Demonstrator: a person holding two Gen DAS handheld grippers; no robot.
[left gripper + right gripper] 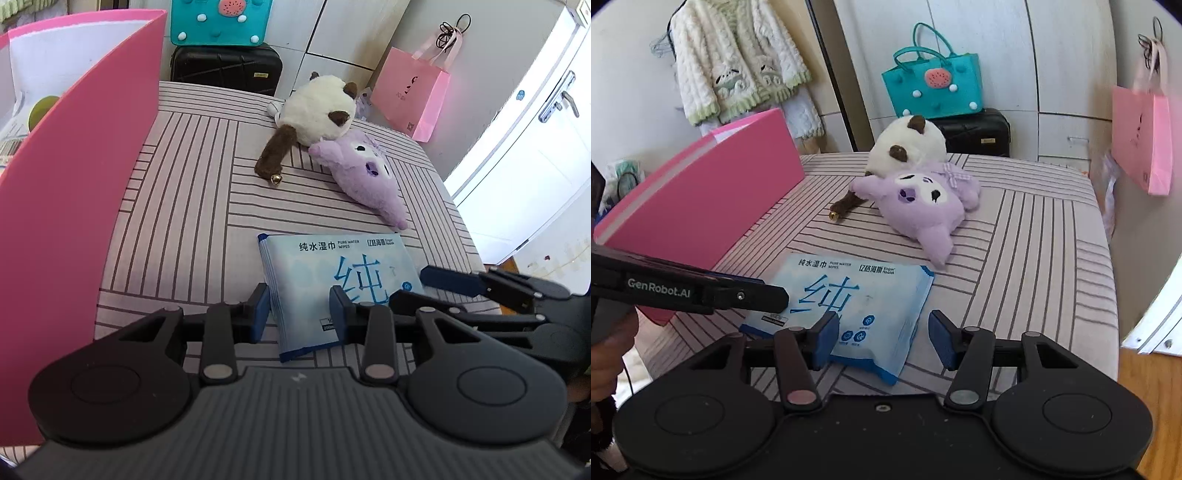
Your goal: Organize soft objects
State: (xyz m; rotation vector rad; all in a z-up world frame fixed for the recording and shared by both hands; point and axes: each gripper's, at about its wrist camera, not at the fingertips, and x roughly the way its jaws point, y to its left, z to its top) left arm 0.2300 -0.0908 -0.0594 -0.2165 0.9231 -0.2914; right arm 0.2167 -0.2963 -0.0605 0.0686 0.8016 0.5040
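A light-blue pack of wet wipes (332,266) (849,295) lies flat at the near edge of the striped cushion (184,206). My left gripper (299,314) is shut on its near left part: one pad is against the pack's left edge and the other is pressed on its top. My right gripper (884,339) is open at the pack's near right corner; its right pad stands clear of the pack. Farther back lie a white-and-brown plush (317,110) (908,144) and, leaning against it, a purple plush (369,173) (923,206). A pink open box (74,184) (701,210) stands at the left.
Beyond the cushion a teal felt bag (934,85) sits on a black suitcase (975,133). A pink paper bag (1141,147) hangs at the right by white cabinet doors (517,147). A fleece jacket (731,62) hangs at the back left.
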